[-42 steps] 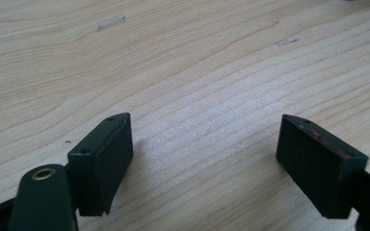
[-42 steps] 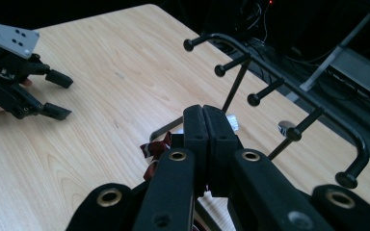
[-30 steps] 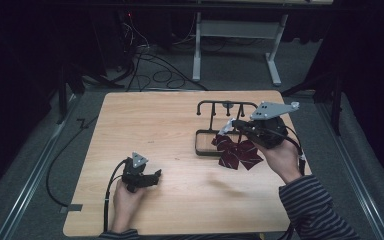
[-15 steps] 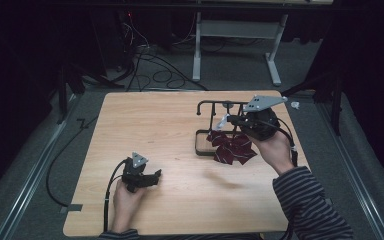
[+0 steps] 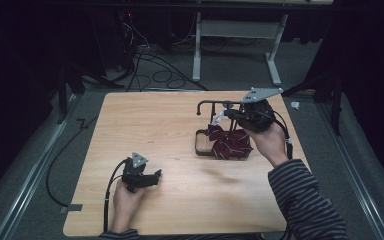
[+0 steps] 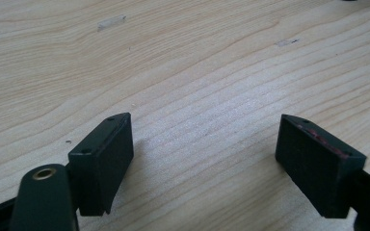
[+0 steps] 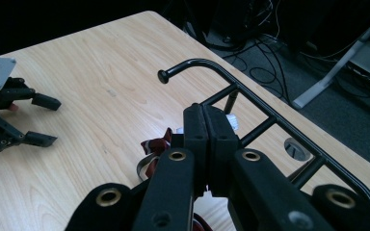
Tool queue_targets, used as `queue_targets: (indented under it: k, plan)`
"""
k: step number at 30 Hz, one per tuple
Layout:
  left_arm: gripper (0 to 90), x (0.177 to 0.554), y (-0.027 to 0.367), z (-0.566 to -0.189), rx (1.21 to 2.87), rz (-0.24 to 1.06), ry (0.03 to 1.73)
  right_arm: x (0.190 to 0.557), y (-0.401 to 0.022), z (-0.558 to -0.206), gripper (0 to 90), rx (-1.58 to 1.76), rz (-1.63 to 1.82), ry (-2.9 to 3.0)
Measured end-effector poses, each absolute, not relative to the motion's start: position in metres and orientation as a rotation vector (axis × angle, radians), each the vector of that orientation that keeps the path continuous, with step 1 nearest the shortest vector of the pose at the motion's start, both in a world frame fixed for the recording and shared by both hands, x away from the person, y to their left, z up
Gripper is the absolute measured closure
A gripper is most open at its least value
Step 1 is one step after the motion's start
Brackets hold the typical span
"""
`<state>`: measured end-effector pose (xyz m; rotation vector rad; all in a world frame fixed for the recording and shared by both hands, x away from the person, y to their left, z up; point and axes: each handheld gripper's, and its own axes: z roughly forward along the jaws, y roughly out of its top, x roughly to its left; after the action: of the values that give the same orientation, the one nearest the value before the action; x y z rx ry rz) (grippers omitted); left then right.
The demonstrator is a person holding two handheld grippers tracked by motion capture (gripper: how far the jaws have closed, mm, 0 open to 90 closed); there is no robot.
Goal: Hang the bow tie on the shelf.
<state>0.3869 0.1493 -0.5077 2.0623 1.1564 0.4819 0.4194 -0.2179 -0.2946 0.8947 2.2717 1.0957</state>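
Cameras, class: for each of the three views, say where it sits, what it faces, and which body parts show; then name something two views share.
High view: above the table, looking forward and down; both hands, sleeves.
Left gripper view: on the left hand-held gripper, facing bare wood; open jaws.
Right gripper view: on the right hand-held gripper, facing the rack; shut jaws.
Shared: high and right views show the rack.

High overhead view of whole table (image 5: 170, 125); two close jaw-level views along it.
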Motion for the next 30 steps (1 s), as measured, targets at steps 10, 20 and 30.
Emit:
queue_targets:
  k: [10,20,30]
  plan:
    - [21.4,0.387,0.149,-0.508,2.062,0.482,1.156,0.434,-0.218,-0.300,90.0,0.932,1.088,2.274]
    - [21.2,0.387,0.149,-0.508,2.063,0.484,1.156,0.448,-0.223,-0.305,90.0,0.990,1.065,2.263]
    - [21.1,0.387,0.149,-0.508,2.063,0.484,1.156,0.459,-0.225,-0.313,89.9,1.042,1.020,2.266]
